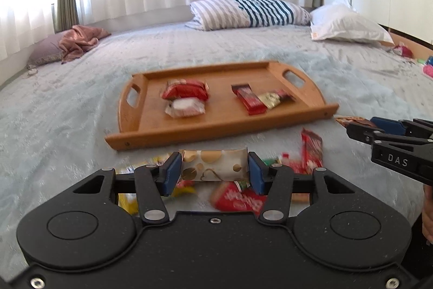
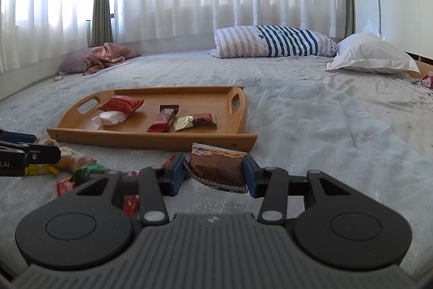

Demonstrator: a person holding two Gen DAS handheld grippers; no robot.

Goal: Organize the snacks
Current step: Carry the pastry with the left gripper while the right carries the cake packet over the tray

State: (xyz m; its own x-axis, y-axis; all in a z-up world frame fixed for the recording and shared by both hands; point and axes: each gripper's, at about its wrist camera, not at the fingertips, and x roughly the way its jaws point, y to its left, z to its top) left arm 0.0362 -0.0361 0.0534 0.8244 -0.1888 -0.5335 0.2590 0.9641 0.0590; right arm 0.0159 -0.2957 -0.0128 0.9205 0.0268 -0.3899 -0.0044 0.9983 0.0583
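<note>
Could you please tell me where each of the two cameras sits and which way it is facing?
Left wrist view: sits on the left hand-held gripper, facing across the bed toward the rectangular wooden tray and curtains; its fingers clamp a white gold-dotted snack packet; the right hand-held gripper enters at the right edge.
Right wrist view: sits on the right hand-held gripper, facing the same way; its fingers clamp a brown snack packet; the left one shows at the left edge.
Shared: tray, striped pillow, loose snacks.

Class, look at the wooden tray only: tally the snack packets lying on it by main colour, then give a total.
On the tray:
Red packets: 2
White packet: 1
Gold-and-red packet: 1
Total: 4
</note>
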